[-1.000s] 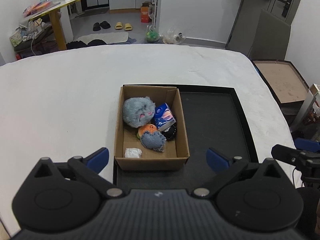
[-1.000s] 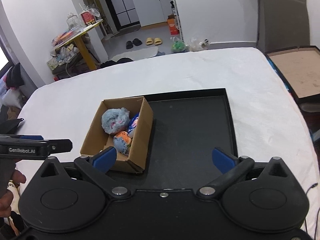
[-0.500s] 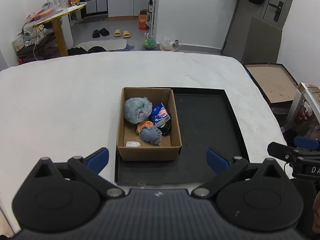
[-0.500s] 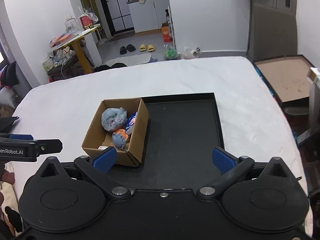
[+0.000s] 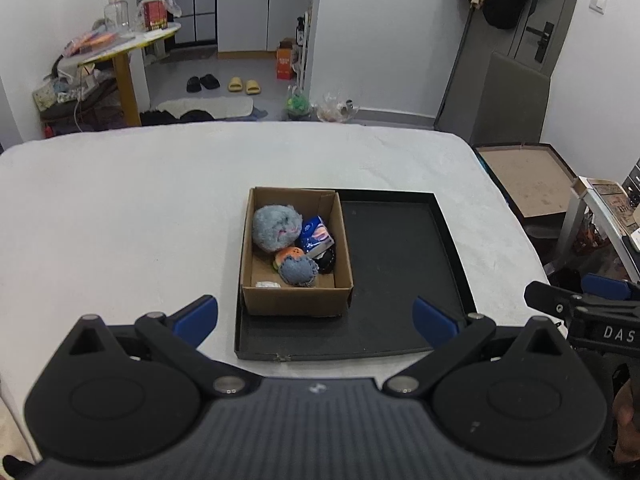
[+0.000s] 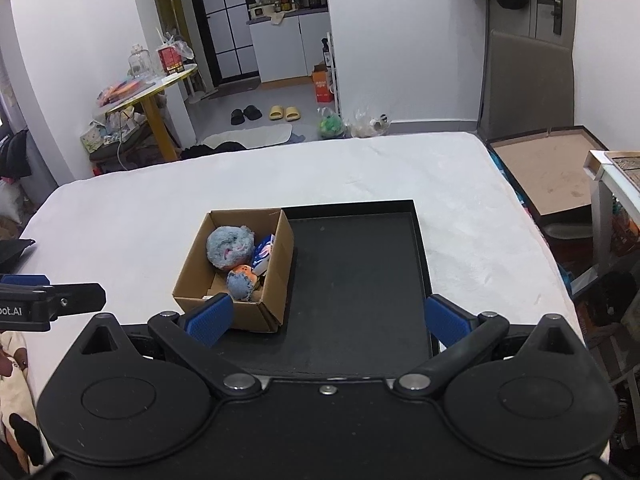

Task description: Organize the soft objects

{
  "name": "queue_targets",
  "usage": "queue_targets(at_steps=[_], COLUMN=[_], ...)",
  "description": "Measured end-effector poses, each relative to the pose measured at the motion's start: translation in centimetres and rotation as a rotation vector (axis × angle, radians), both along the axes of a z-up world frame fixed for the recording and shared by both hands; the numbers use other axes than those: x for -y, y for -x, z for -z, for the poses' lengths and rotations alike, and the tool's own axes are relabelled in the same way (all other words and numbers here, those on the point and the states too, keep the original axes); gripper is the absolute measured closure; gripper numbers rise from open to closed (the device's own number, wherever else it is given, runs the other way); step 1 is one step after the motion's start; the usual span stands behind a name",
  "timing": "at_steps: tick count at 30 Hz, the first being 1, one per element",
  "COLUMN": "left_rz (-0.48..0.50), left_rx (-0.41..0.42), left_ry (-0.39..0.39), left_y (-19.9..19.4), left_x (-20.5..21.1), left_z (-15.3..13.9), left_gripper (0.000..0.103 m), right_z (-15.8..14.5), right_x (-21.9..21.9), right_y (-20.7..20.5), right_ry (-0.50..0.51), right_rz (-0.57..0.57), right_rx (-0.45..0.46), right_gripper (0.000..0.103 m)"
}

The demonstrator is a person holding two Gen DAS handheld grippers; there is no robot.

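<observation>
A cardboard box (image 5: 296,302) (image 6: 276,280) stands in the left part of a black tray (image 5: 400,264) (image 6: 360,280) on the white-covered table. Inside lie a fluffy blue-grey plush ball (image 5: 276,227) (image 6: 230,246), a blue tissue pack (image 5: 317,234) (image 6: 264,252), an orange toy (image 5: 290,255), a denim heart cushion (image 5: 298,272) (image 6: 240,284), a black item (image 5: 327,260) and a small white packet (image 5: 267,285). My left gripper (image 5: 316,318) is open, held back and above the box. My right gripper (image 6: 326,318) is open too, above the tray's near edge. Neither holds anything.
The white table (image 5: 120,208) spreads wide to the left and beyond the tray. Off its right edge are a brown board in a black frame (image 5: 524,176) and a metal rack (image 5: 600,208). A yellow table (image 6: 152,92) and slippers (image 6: 284,112) lie in the room beyond.
Both grippers have pulled back and risen, so the box and tray look smaller and farther away. Both stay open and empty. The box's contents have not moved.
</observation>
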State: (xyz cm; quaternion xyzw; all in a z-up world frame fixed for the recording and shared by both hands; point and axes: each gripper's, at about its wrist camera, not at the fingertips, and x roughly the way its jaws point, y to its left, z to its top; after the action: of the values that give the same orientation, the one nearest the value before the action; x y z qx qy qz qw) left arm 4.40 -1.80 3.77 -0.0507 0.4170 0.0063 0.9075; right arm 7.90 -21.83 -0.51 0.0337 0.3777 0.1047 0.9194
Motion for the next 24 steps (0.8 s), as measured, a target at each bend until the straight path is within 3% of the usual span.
queue_targets(at_steps=[16, 24], left_rz=[-0.005, -0.003], left_rx=[0.111, 0.104], left_ry=[0.007, -0.004], left_y=[4.2, 4.8], left_x=[0.2, 0.4], left_z=[-3.3, -3.4], left_gripper=[0.0, 0.0], right_z=[-2.8, -3.3], right_x=[0.1, 0.4], right_y=[3.8, 4.6], right_ry=[0.012, 0.02], right_rz=[0.011, 0.039], right_rx=[0.071, 0.079], right_gripper=[0.0, 0.0])
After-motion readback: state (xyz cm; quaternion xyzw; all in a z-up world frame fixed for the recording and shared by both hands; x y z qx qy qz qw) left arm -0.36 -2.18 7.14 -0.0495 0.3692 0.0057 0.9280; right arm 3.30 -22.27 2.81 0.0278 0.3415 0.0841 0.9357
